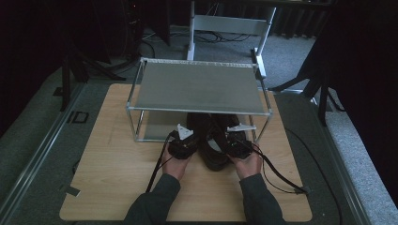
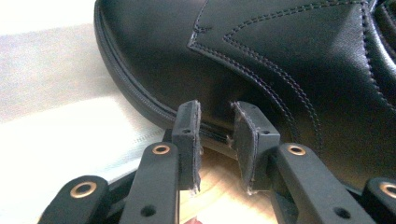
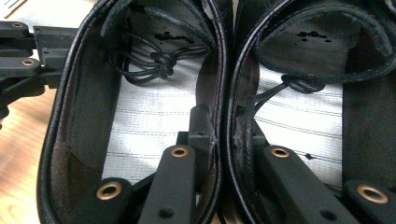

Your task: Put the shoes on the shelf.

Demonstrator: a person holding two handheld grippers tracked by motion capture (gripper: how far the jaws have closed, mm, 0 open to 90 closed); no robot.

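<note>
- High view: I see a pair of black shoes (image 1: 213,140) on the desk (image 1: 117,187), roughly mid-desk, toes tucked under the lower level of the metal rack (image 1: 197,86) that stands toward the far edge. Heels point at the near edge. The left claw (image 1: 184,138) sits at the left side of the pair, the right claw (image 1: 234,140) at its right side, one hand behind each.
- Left claw view: the jaws stand at a narrow gap, pads (image 2: 189,135) right at the left shoe (image 2: 280,70), by its sole edge. Nothing is pinched between them; I see bare desk wood through the gap. Pale rack shelf lies behind.
- Right claw view: the right claw (image 3: 224,135) is clamped on the two inner collar walls of the shoes, one jaw inside the left shoe's opening (image 3: 140,116), the other inside the right shoe (image 3: 303,116). The walls are squeezed together. Laces (image 3: 154,63) lie loose inside.
</note>
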